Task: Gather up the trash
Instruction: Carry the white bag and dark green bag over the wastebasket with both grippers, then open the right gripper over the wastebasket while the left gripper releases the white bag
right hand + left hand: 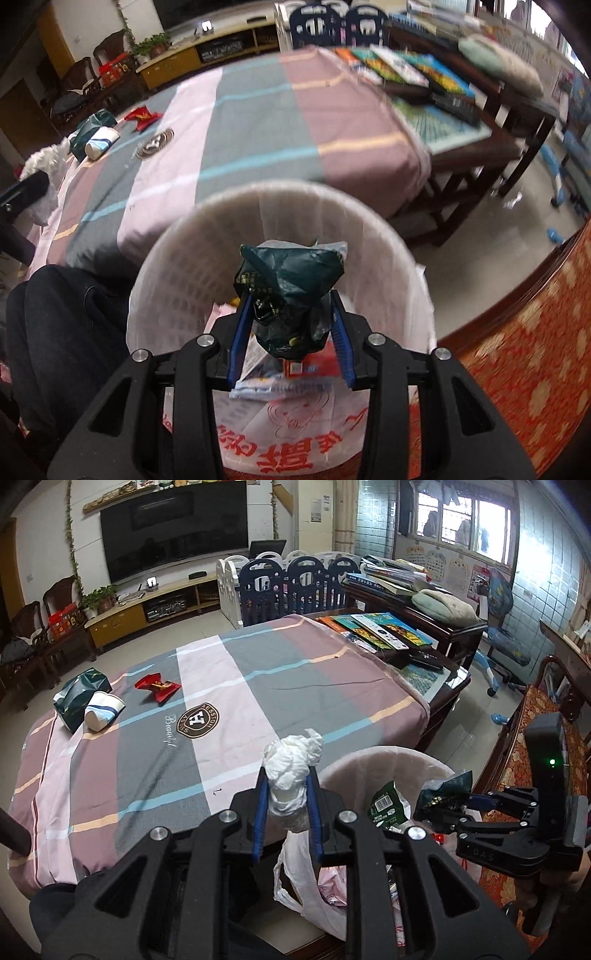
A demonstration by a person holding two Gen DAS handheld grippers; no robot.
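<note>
The left claw [287,775] is clenched on a crumpled white tissue wad [291,762], held beside the rim of the white plastic waste basket [388,755] lined with a thin bag. The right claw [291,308] hangs over the basket [177,258] with a crumpled dark green wrapper [291,273] between its blue pads; whether both pads press on it cannot be told. On the striped cloth-covered worktop [258,686] lie a red wrapper [157,686], a dark green packet [79,696] and a white paper cup [103,709] on its side.
</note>
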